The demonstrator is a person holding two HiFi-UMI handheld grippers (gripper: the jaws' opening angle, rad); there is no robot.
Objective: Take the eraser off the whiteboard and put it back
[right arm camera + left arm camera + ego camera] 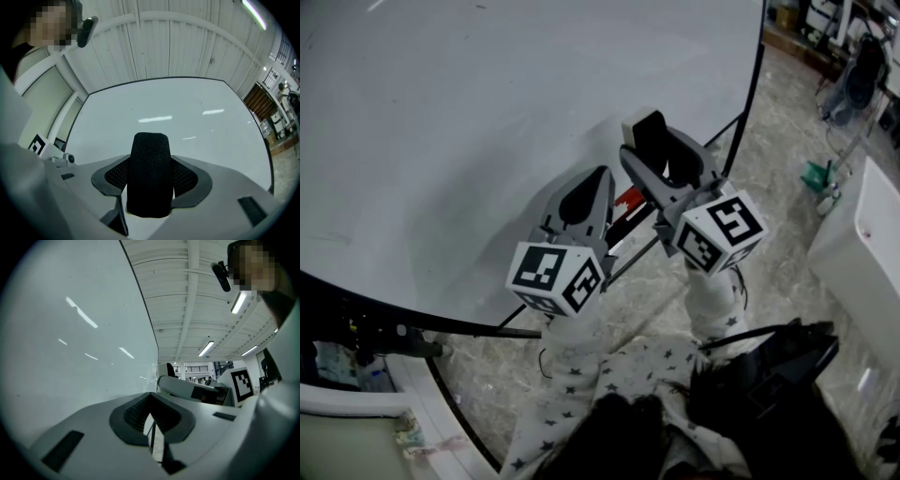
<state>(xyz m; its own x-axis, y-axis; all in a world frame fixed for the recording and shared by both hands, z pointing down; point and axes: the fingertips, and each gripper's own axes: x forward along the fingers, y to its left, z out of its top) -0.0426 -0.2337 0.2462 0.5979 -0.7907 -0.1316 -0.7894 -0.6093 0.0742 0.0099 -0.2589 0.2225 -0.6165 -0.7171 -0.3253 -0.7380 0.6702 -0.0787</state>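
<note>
Indoors, the eraser (150, 173) hangs before the whiteboard (487, 122), above a marbled floor (773, 202).

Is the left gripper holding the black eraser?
No, the right gripper clamps the black eraser between its jaws, while the left gripper has its jaws together with nothing between them.

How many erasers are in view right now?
1. The eraser is clamped between the jaws of the right gripper, in front of the whiteboard. More could be hidden from these views.
</note>
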